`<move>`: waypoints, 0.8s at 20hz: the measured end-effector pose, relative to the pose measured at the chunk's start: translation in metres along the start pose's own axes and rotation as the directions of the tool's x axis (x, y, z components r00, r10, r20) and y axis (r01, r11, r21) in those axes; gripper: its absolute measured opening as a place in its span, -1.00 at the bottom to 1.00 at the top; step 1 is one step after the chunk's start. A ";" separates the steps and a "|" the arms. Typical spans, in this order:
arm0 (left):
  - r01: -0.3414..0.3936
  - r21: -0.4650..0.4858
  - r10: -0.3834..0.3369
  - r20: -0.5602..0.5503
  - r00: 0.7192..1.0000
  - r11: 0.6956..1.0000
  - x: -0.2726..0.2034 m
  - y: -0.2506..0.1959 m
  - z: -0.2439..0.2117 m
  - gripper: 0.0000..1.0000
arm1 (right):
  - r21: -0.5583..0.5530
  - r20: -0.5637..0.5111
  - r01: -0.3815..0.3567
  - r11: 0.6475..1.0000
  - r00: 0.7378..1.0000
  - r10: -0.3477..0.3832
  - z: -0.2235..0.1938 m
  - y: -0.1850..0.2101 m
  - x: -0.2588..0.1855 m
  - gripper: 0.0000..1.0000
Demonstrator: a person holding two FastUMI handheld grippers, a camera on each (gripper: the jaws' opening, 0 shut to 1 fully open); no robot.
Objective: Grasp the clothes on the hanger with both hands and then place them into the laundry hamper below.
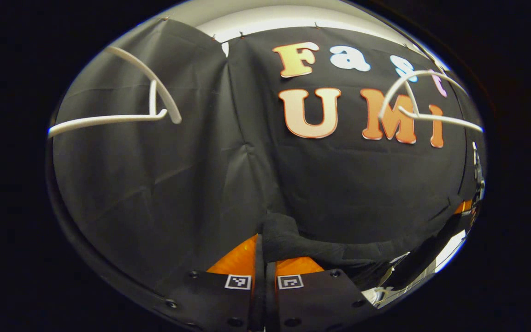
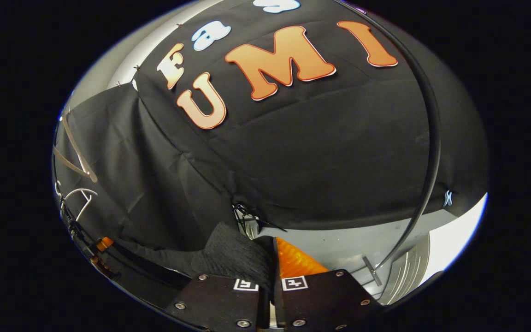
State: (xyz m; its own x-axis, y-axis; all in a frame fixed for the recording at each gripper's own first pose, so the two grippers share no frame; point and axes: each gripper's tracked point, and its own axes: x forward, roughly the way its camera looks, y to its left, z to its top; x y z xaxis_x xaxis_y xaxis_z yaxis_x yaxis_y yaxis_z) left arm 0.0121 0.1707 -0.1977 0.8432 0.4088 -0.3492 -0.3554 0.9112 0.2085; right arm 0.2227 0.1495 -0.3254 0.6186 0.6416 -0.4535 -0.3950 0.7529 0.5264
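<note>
In the left gripper view, the left gripper (image 1: 264, 272) has its jaws pressed almost together on a fold of black garment (image 1: 293, 240), which bunches up just above the fingertips and trails off to the right in front of the booth's black cloth wall. 2 white hangers hang bare against that wall: one hanger (image 1: 122, 117) at the upper left, and a second hanger (image 1: 427, 115) at the upper right. In the right gripper view, the right gripper (image 2: 270, 272) also has its jaws nearly closed, pinching the same dark cloth (image 2: 233, 256), which bulges to the left of its fingers. A black curved rail (image 2: 431, 138) sweeps down the right side to the pale floor (image 2: 339, 244), and white hangers (image 2: 76, 157) show small at the far left edge.
</note>
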 end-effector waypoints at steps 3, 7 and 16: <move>0.062 -0.005 -0.062 -0.025 0.998 0.998 0.005 -0.028 -0.009 -0.86 | 0.015 -0.013 -0.001 1.000 1.000 0.001 -0.024 0.008 -0.013 -0.78; 0.142 -0.009 -0.143 -0.055 0.988 0.990 -0.005 -0.058 -0.030 -0.86 | 0.034 -0.051 0.020 0.999 0.999 -0.018 -0.063 0.012 -0.020 -0.77; 0.292 -0.005 -0.288 -0.188 0.939 0.956 -0.017 -0.136 -0.096 -0.87 | 0.035 -0.139 0.089 0.995 0.987 -0.083 -0.150 0.031 -0.020 -0.77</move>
State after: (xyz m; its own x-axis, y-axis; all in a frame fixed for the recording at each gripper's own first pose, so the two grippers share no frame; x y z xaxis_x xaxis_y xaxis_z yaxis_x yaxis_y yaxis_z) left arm 0.0074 0.0447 -0.3078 0.8180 0.1316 -0.5600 -0.0957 0.9910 0.0931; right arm 0.0962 0.1822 -0.4072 0.5488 0.5907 -0.5915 -0.3141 0.8015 0.5089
